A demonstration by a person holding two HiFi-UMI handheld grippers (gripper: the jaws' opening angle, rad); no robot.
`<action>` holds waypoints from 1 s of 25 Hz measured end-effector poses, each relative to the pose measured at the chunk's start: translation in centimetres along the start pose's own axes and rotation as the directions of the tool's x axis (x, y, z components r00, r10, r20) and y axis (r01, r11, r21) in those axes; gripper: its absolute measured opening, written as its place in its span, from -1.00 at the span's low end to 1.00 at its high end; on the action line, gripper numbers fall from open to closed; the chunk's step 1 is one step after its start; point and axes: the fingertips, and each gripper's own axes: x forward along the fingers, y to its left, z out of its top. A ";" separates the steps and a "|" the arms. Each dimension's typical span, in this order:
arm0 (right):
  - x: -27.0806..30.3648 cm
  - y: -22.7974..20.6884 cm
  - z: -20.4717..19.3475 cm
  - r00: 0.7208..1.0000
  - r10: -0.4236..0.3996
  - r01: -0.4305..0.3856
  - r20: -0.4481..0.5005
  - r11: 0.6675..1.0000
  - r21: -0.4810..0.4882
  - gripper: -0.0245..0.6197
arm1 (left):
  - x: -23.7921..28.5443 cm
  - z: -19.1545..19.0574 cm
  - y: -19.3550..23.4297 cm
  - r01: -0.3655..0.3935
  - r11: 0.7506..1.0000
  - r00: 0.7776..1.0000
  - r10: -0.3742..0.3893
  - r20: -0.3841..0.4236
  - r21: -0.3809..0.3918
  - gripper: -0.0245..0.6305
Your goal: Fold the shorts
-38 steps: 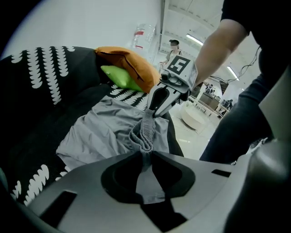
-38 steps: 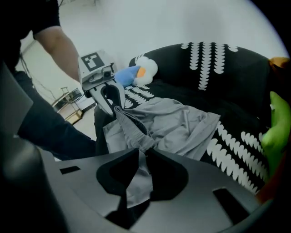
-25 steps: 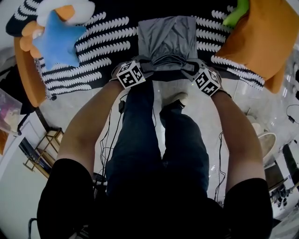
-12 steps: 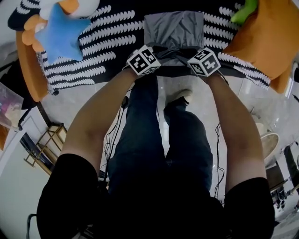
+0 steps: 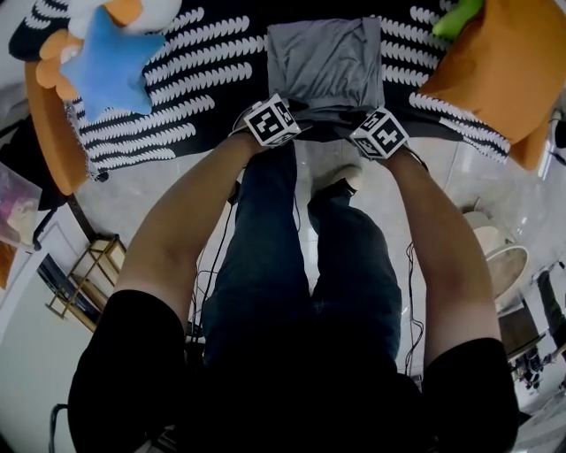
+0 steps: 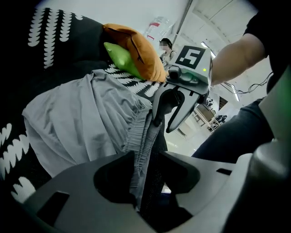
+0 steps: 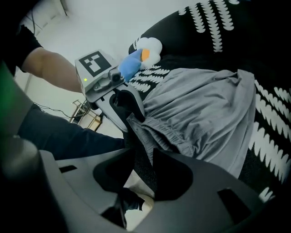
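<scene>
— What am I looking at on your feed?

— A black cover (image 5: 203, 71) printed with white leaf rows, spread over a low bed or couch (I can't tell which). An orange cushion (image 5: 495, 71) sits at the right with a green toy (image 5: 455, 16) above it, and a blue star plush (image 5: 106, 66) lies at the left. Below that is pale glossy floor (image 5: 159, 190) with cables (image 5: 205, 265) trailing across it and a small wooden rack (image 5: 75, 296) off to the left.

— And the shorts?

— The grey shorts (image 5: 325, 64) lie on the cover with the waistband at the near edge. My left gripper (image 6: 149, 157) has just been closing and now pinches the elastic waistband. My right gripper (image 7: 142, 154) has done the same on its end of the band.

— What changed over the last second?

— Both grippers were lower in the head view and wider apart. They now sit closer together, right at the edge of the cover. The bunched fold at the near end is gone, and the shorts look flatter.
</scene>
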 end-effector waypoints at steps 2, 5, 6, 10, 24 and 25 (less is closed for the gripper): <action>-0.3 0.1 0.2 1.000 0.003 -0.003 0.025 1.000 0.023 -0.50 | -0.1 0.1 0.0 -0.003 1.000 1.000 0.003 0.006 -0.008 -0.36; -1.2 0.5 0.7 0.998 -0.007 0.003 0.069 0.998 0.058 -0.51 | -0.6 0.6 -0.2 -0.010 0.999 1.000 0.011 0.022 -0.030 -0.36; -1.6 0.8 0.8 0.997 -0.012 0.006 0.082 0.997 0.070 -0.52 | -0.9 0.8 -0.5 -0.011 0.999 0.999 0.012 0.030 -0.042 -0.35; -4.8 0.9 2.6 0.989 -0.052 0.038 0.136 0.994 0.102 -0.53 | -3.3 2.3 -1.1 -0.028 0.996 0.997 0.034 0.066 -0.080 -0.35; -24.9 4.7 15.0 0.879 -0.310 0.259 0.363 0.948 0.184 -0.57 | -21.4 14.0 -4.6 -0.125 0.979 0.954 0.162 0.251 -0.158 -0.36; -26.1 5.2 15.6 0.865 -0.330 0.271 0.378 0.941 0.201 -0.57 | -22.9 14.6 -4.9 -0.132 0.978 0.948 0.173 0.269 -0.164 -0.36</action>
